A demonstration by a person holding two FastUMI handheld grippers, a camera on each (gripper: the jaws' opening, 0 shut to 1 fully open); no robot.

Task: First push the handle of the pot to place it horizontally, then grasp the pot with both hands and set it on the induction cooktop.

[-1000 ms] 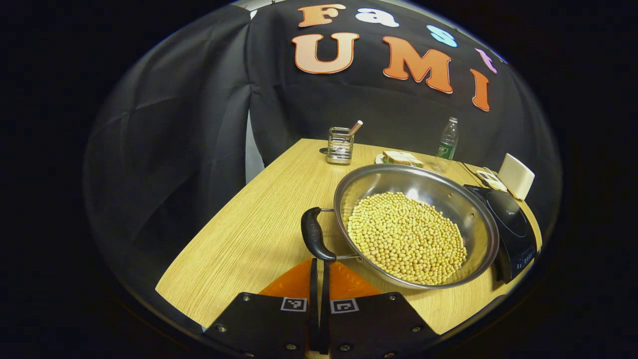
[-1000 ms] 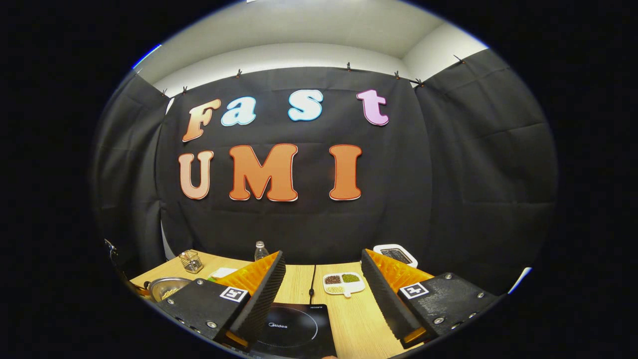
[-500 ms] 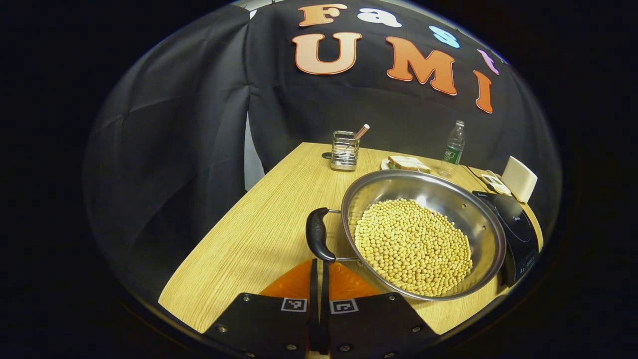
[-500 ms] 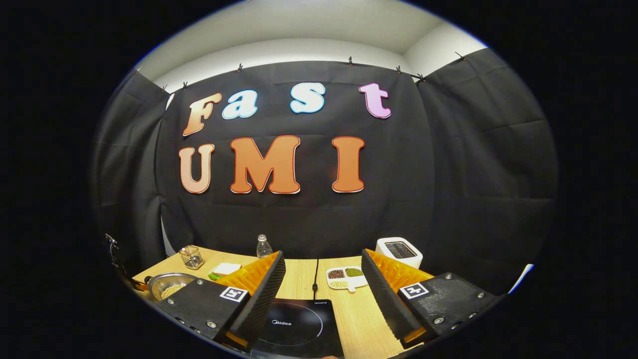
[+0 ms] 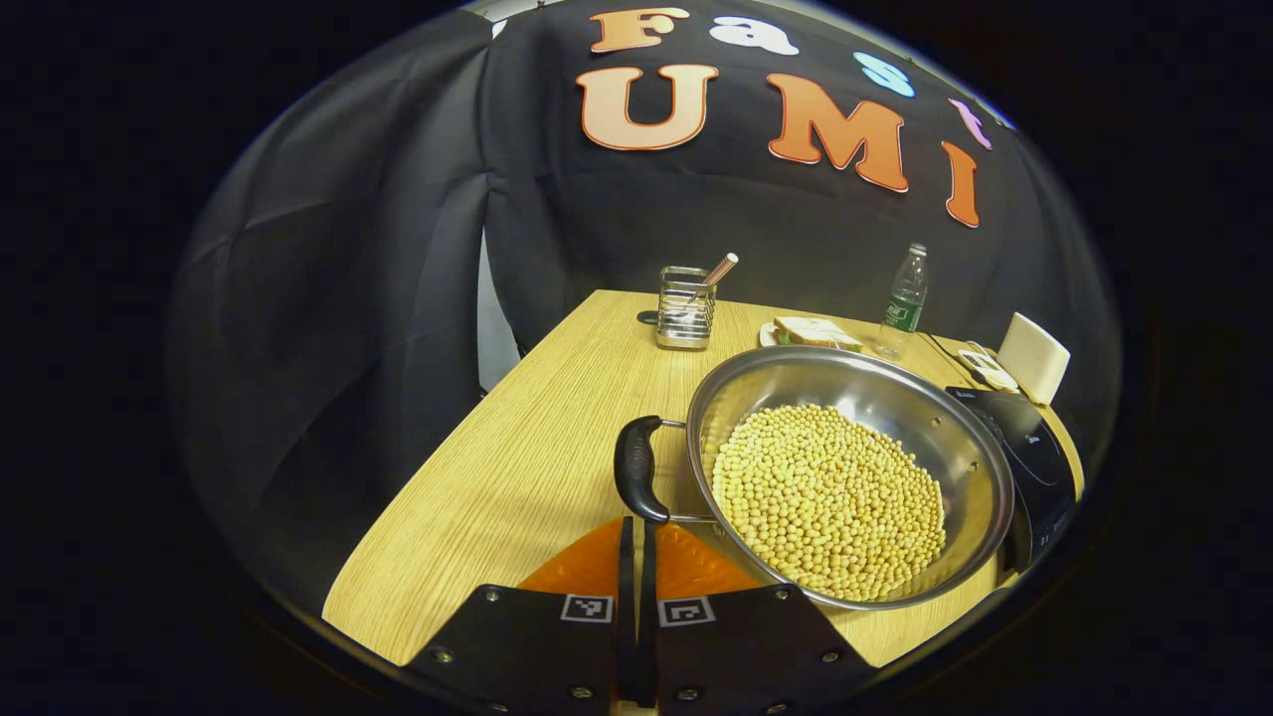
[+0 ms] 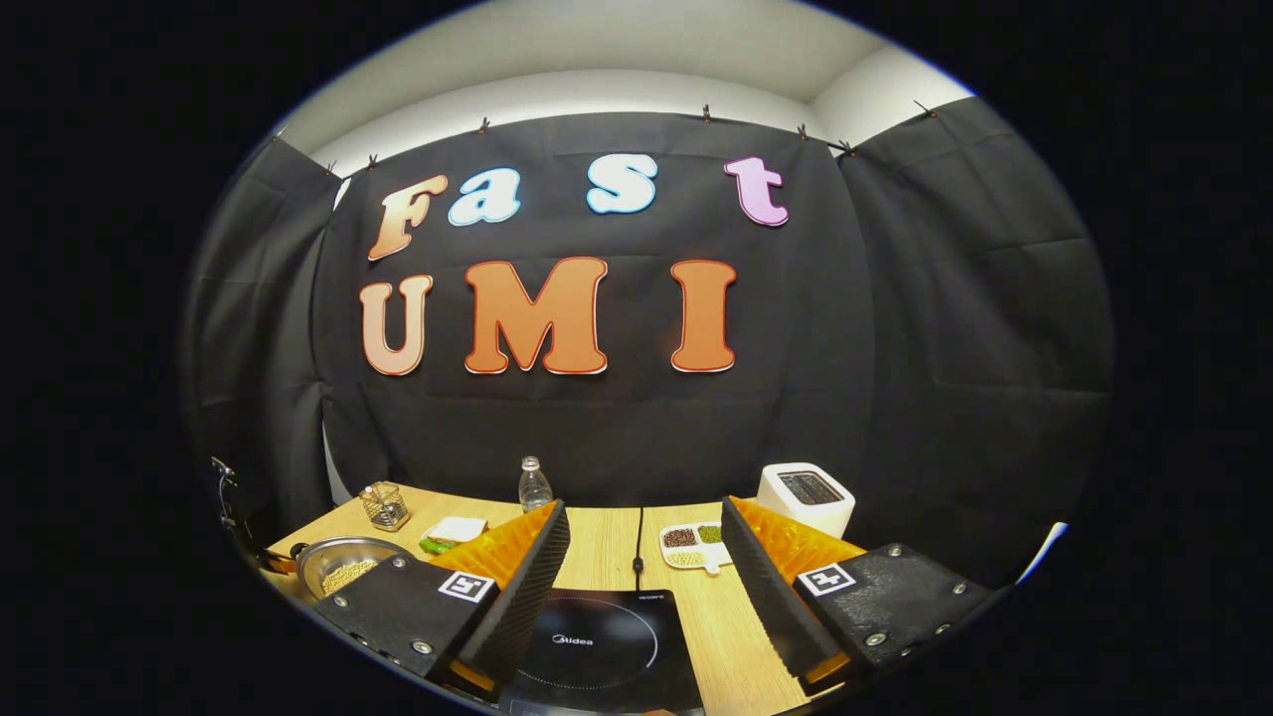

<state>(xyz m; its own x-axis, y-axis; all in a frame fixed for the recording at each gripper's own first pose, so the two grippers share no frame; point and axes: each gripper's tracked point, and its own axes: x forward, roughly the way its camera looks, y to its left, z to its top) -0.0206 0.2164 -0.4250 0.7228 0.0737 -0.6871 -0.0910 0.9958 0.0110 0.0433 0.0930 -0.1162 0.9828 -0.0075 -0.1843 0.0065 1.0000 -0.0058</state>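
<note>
Behind the pot [image 5: 850, 477]: utensil holder [image 5: 684, 308], sandwich [image 5: 816, 331], bottle [image 5: 904, 301].

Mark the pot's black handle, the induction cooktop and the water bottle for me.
pot's black handle [image 5: 634, 481]: left gripper view, middle of the grip.
induction cooktop [image 6: 597, 646]: right gripper view, glass top inside the ring.
water bottle [image 5: 903, 303]: left gripper view, its label.

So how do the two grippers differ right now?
The left gripper has its fingers pressed together, with nothing between them; the right gripper is spread wide open. The left gripper sits just short of the pot's black handle; the right gripper hangs above the induction cooktop. Both have black bodies with orange finger backs and square markers, and neither holds anything.
</note>
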